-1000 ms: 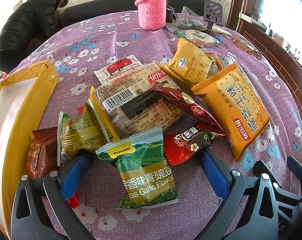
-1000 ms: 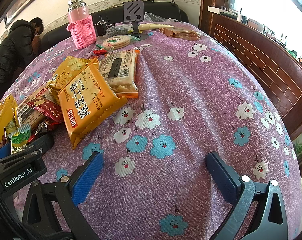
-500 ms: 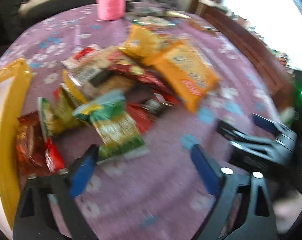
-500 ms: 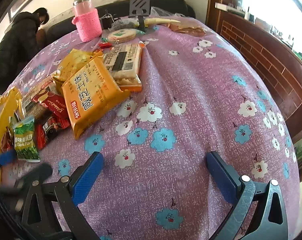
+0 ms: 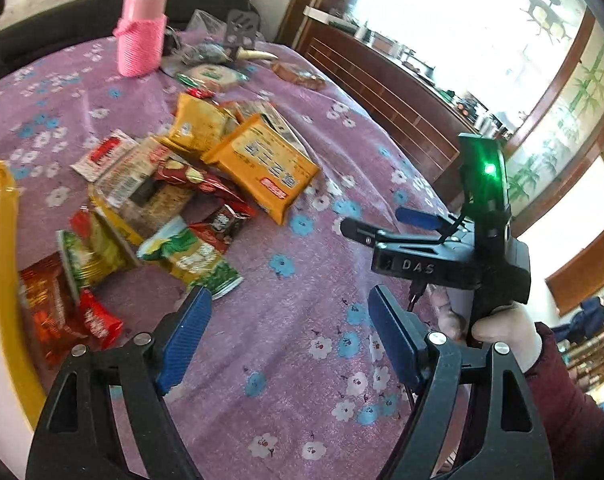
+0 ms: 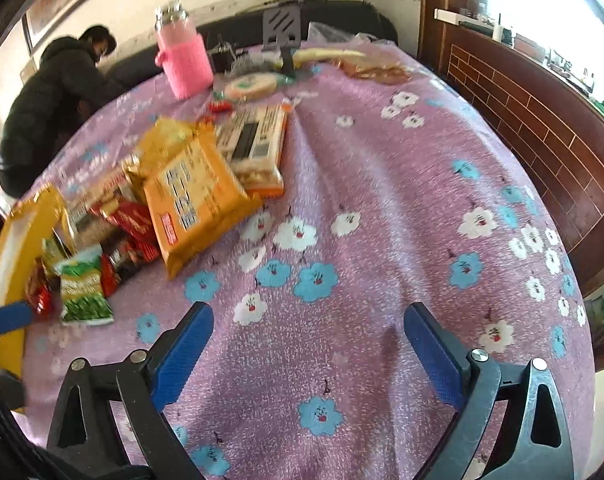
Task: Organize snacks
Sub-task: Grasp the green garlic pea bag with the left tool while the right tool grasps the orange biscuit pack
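several snack packets (image 5: 189, 200) are lying in a loose, overlapping heap toward the left edge of the worktop (image 5: 285, 360): a large orange biscuit pack (image 5: 261, 168) on top, a smaller yellow pouch (image 5: 195, 128) behind it, a clear-wrapped cracker pack (image 5: 141, 188), a dark red bar (image 5: 199, 182) and a green pea packet (image 5: 189, 256) at the near end. small red sweets (image 5: 95, 318) are resting against a yellow-rimmed box (image 5: 1, 240) at the left edge.

the left claw (image 5: 287, 334) is standing spread, its jaws having just been closing, with nothing between them; the green packet is lying just beyond its left pad. the right claw (image 6: 306, 340) is also spread over bare cloth, jaws just closing slightly, pinching nothing.

a purple cloth printed with white and blue flowers is covering the worktop. a pink-sleeved bottle (image 6: 183, 56) is standing upright near the far edge. dark wood panelling (image 6: 542, 128) and bright windows are lining the right side, and a person in a dark coat (image 6: 49, 96) is bending at the far left.
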`<state>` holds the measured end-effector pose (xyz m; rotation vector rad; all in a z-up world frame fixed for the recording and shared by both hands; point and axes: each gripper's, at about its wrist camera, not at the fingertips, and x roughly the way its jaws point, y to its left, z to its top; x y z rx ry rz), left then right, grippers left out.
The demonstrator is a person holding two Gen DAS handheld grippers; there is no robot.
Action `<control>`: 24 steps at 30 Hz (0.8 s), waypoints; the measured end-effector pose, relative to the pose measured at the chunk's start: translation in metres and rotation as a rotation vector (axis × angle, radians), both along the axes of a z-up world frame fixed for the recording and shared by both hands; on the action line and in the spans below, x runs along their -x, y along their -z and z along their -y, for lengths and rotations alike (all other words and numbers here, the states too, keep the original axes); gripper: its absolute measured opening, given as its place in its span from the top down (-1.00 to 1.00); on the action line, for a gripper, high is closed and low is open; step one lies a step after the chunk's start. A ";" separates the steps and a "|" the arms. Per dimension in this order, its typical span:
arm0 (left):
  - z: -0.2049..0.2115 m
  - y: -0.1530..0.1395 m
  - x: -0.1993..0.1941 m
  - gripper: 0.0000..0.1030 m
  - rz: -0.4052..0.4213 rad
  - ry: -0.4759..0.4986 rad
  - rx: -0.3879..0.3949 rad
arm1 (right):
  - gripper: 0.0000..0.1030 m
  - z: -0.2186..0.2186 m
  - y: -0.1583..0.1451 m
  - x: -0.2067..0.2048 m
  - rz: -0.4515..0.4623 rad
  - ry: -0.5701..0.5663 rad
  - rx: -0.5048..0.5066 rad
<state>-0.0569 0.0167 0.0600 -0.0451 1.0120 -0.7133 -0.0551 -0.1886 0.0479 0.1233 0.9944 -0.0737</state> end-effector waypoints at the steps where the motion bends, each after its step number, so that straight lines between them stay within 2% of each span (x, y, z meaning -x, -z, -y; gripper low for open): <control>1: 0.000 0.002 -0.001 -0.56 -0.014 -0.001 0.002 | -0.88 0.000 -0.002 0.000 0.011 -0.001 -0.003; 5: 0.001 0.012 -0.005 -0.56 -0.050 -0.008 0.010 | -0.87 -0.009 -0.014 -0.017 0.035 -0.048 0.007; 9: 0.004 0.015 -0.004 -0.56 -0.066 -0.005 0.007 | -0.88 -0.037 -0.021 -0.056 0.052 -0.154 0.060; 13: 0.004 0.012 0.002 -0.56 -0.063 0.011 0.003 | -0.87 -0.073 -0.010 -0.085 0.017 -0.249 0.153; 17: 0.006 0.012 0.004 -0.56 -0.062 0.030 0.001 | -0.86 -0.098 0.010 -0.101 -0.041 -0.293 0.270; 18: 0.005 0.012 0.005 -0.56 -0.064 0.032 0.006 | -0.77 -0.100 0.014 -0.102 -0.049 -0.286 0.299; 19: 0.004 0.013 0.004 -0.56 -0.069 0.030 0.010 | -0.67 -0.099 0.017 -0.101 -0.060 -0.282 0.295; 20: 0.004 0.013 0.003 -0.56 -0.074 0.025 0.013 | -0.49 -0.096 0.018 -0.101 -0.076 -0.275 0.257; 21: 0.003 0.013 0.002 -0.56 -0.079 0.024 0.017 | -0.42 -0.090 0.018 -0.100 -0.084 -0.251 0.215; 24: -0.001 0.014 0.001 -0.56 -0.089 0.027 0.034 | -0.40 -0.077 0.020 -0.095 -0.091 -0.217 0.145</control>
